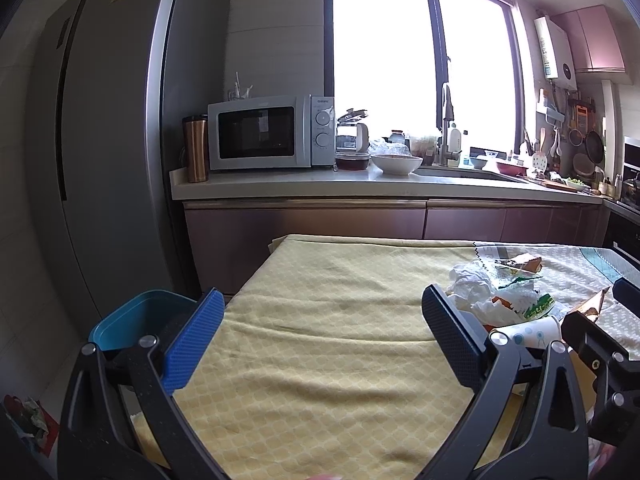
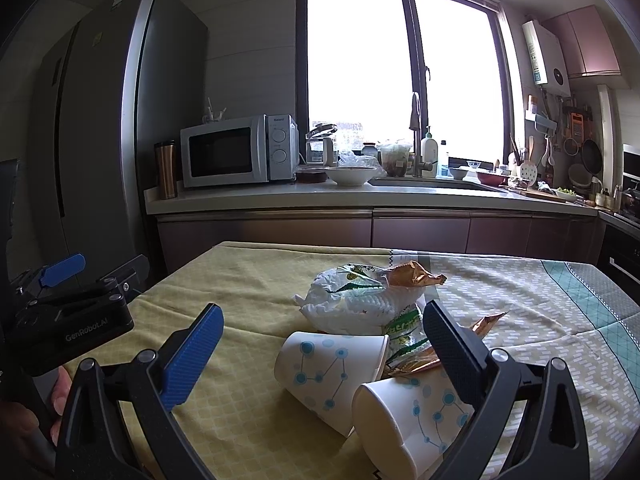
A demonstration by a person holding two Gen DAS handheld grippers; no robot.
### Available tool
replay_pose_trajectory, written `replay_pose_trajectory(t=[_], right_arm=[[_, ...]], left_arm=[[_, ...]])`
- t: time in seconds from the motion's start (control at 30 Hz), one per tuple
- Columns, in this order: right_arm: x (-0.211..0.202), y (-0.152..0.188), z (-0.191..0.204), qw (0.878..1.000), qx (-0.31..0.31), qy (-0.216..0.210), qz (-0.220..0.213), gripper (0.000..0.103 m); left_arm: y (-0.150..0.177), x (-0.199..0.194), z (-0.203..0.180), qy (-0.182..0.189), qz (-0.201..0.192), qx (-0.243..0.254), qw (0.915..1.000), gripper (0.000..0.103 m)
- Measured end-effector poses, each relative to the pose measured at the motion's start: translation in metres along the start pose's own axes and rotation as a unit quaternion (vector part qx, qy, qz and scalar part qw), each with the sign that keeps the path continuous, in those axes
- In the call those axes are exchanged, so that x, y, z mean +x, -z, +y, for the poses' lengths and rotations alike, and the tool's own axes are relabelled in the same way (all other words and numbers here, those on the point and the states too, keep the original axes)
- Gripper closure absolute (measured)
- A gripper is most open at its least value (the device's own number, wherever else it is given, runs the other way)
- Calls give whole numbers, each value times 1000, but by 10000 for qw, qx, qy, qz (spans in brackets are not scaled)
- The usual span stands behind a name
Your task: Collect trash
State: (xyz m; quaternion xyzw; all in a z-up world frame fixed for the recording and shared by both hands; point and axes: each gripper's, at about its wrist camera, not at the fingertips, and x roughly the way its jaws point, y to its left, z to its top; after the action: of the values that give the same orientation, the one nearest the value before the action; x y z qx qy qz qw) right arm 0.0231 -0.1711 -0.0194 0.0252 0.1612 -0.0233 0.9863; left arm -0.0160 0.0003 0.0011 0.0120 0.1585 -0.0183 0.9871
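Collection not yet begun: both grippers, left (image 1: 320, 344) and right (image 2: 320, 344), spread and empty; cups (image 2: 332, 376) and wrappers (image 2: 360, 300) lie at 12 o'clock, blue bin (image 1: 140, 320) at 9 o'clock.

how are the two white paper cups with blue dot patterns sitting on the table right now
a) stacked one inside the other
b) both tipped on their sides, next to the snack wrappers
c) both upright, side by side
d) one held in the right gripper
b: in the right wrist view both white paper cups with blue dot patterns lie tipped over on the yellow tablecloth, beside the crumpled snack wrappers, with the open right gripper holding nothing.
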Motion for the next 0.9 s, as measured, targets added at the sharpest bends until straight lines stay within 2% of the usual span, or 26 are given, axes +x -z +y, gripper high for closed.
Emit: replay_pose_trajectory(t=[0.67, 0.8, 0.9], right_arm=[[2, 0, -5, 10000, 38, -57, 43, 7], [3, 1, -8, 9999, 38, -73, 89, 7], [5, 1, -14, 9999, 54, -45, 142, 7]], left_arm=[[1, 7, -4, 62, 106, 43, 9999, 6], [3, 10, -8, 148, 168, 77, 9997, 6], [4, 14, -13, 344, 293, 104, 9989, 6]])
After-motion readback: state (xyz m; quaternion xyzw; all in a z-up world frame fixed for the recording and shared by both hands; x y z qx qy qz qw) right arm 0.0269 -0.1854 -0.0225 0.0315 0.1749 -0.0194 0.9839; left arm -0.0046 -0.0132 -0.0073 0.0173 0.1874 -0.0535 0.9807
